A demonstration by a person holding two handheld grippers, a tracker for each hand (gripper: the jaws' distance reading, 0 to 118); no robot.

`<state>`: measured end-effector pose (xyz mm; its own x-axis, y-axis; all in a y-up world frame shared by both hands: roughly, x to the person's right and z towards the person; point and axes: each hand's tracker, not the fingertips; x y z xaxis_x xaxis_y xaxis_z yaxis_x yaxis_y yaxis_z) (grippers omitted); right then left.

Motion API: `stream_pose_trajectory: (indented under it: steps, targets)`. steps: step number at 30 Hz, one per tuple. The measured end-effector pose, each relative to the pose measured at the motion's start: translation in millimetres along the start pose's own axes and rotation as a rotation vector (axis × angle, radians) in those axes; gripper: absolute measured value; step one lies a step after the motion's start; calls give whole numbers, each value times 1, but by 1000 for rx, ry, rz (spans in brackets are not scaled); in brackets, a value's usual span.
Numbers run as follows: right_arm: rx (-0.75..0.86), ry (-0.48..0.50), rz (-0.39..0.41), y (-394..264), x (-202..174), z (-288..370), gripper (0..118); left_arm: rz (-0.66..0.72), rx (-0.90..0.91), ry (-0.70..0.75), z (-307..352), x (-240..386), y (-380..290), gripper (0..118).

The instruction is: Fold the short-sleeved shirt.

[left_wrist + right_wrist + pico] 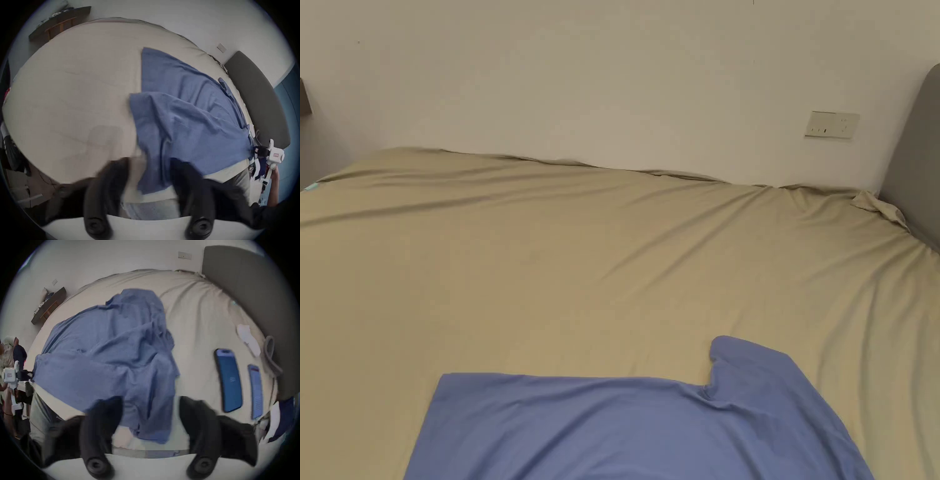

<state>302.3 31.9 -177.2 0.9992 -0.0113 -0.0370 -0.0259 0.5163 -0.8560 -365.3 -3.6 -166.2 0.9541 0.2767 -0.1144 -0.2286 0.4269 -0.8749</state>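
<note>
A blue short-sleeved shirt [637,425] lies spread on the beige bed sheet [550,269], with one sleeve [750,365] pointing away from me. In the left gripper view, the shirt [186,113] is rumpled and its near corner lies between my left gripper's [150,167] black jaws, which stand wide apart. In the right gripper view, the shirt [113,353] hangs over the bed's near edge between my right gripper's [151,404] spread jaws. Each view shows the other gripper at the shirt's far edge: the right gripper [259,151] and the left gripper [26,374].
Two phones [228,379] [256,391] and a white cloth [248,340] lie on the bed right of the shirt. A grey headboard [915,150] bounds the right side, and a dark shelf [60,21] stands at the far left. The wall has a socket plate [831,124].
</note>
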Motion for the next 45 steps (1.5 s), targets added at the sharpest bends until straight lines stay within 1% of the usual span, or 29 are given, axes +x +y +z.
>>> stream_pose_trajectory:
  steps: [1, 4, 8, 9, 10, 11, 12, 13, 14, 15, 18, 20, 23, 24, 25, 27, 28, 29, 30, 31, 34, 36, 38, 39, 40, 41, 42, 43, 45]
  targets:
    - [42, 8, 1, 6, -1, 12, 87, -9, 36, 37, 11, 2, 2, 87]
    - [182, 38, -23, 28, -13, 43, 87, -48, 185, 56, 45, 20, 16, 87]
    - [299, 71, -46, 62, -35, 54, 85, -80, 374, 30, 62, 61, 42, 87]
    - [324, 80, -41, 70, -41, 54, 79, -102, 413, 12, 60, 70, 48, 87]
    - [343, 87, -27, 77, -49, 52, 60, -118, 433, 13, 56, 80, 56, 83]
    - [344, 77, -14, 83, -55, 47, 37, -131, 430, 19, 49, 88, 63, 72]
    - [345, 56, 0, 90, -61, 41, 17, -159, 430, 66, 41, 97, 72, 42]
    - [341, 12, 21, 96, -66, 35, 9, -178, 425, 121, 31, 106, 80, 0]
    - [307, -24, 51, 102, -70, 25, 6, -219, 446, 158, 21, 112, 85, 0]
    - [266, -52, 87, 109, -75, 18, 4, -231, 410, 114, 10, 117, 95, 0]
    - [291, -6, 84, 121, -82, 5, 4, -228, 409, 107, -17, 124, 127, 0]
    - [277, 25, 79, 132, -84, -3, 4, -228, 391, 126, -28, 120, 164, 0]
    - [278, 28, 95, 146, -87, -8, 4, -234, 329, 142, -58, 107, 221, 0]
    - [279, 33, 97, 150, -86, -10, 4, -247, 273, 149, -71, 102, 239, 2]
    - [275, 41, 99, 154, -84, -12, 4, -245, 205, 131, -86, 96, 255, 27]
    - [274, 42, 92, 161, -79, -16, 4, -249, 69, 172, -112, 91, 282, 91]
    - [269, 40, 91, 164, -76, -19, 4, -239, 24, 171, -126, 87, 288, 101]
    - [264, 36, 91, 166, -74, -21, 4, -237, -16, 172, -134, 85, 289, 101]
    - [259, 36, 89, 169, -75, -21, 4, -215, 35, 147, -141, 81, 294, 101]
    - [254, 42, 82, 171, -72, -22, 4, -175, 29, 135, -146, 79, 297, 101]
    - [224, 71, 56, 181, -63, -30, 4, -138, -30, 211, -169, 75, 296, 101]
    - [206, 82, 40, 193, -51, -40, 4, -126, -92, 210, -180, 73, 292, 101]
    - [175, 75, -23, 212, -36, -54, 4, -130, -126, 199, -186, 73, 285, 100]
    - [148, 74, -52, 224, -27, -65, 5, -119, -136, 180, -180, 79, 279, 99]
    - [118, 60, -67, 235, -20, -76, 31, -116, -131, 176, -177, 81, 274, 87]
    - [69, 62, -71, 248, -12, -93, 70, -125, -101, 217, -176, 85, 269, 72]
    - [-10, 60, -64, 260, -6, -111, 103, -149, -69, 263, -173, 88, 267, 59]
    - [-44, 62, -55, 269, -2, -127, 112, -152, -76, 227, -168, 91, 266, 39]
    - [-139, 76, -49, 283, 4, -157, 109, -136, -64, 168, -164, 93, 266, 8]
